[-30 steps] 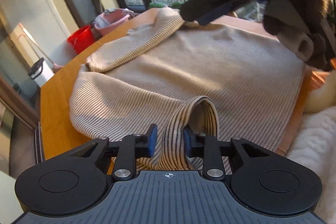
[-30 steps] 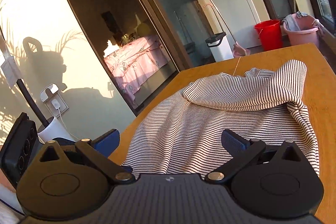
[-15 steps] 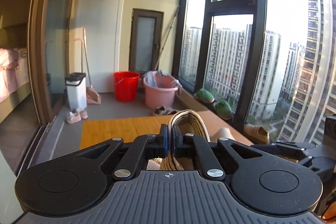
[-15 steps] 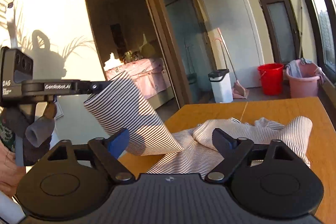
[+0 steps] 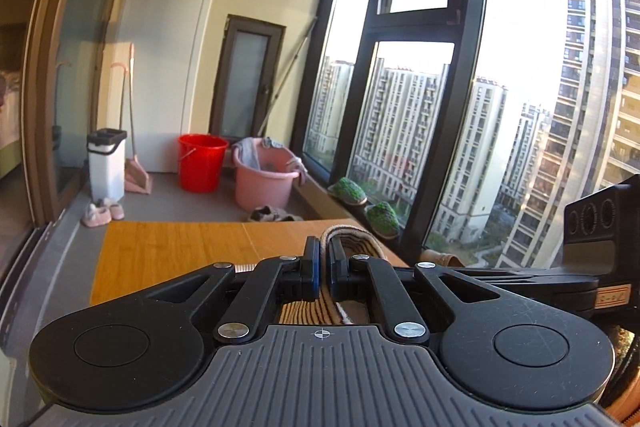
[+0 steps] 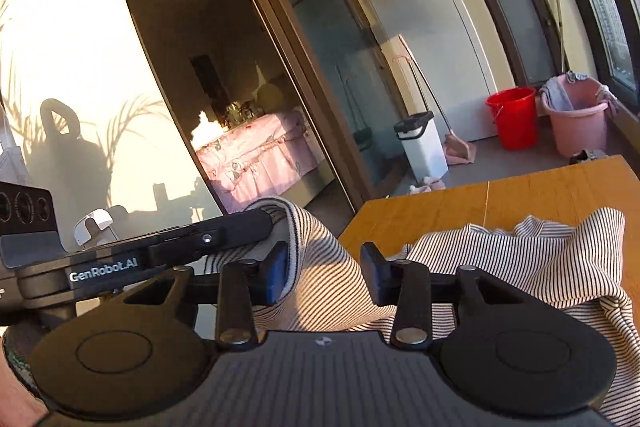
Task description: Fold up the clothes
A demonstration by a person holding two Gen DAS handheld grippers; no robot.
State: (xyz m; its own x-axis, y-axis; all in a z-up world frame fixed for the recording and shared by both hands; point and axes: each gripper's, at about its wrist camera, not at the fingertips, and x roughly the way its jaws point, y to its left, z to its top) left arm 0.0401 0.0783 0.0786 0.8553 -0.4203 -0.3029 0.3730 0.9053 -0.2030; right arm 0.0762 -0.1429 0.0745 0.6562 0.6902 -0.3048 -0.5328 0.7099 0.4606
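Lifted off the wooden table (image 6: 560, 195) since a second ago, a fold of the striped top (image 6: 320, 291) now hangs above the near edge, pinched tight in the left gripper (image 5: 323, 269). To its right, the right gripper (image 6: 324, 267) is closing, cloth bunched between its jaws but not yet squeezed. Most of the garment lies crumpled on the table beyond. If the right jaws catch only a loose ridge, the fabric may slip out and the fold could come out skewed.
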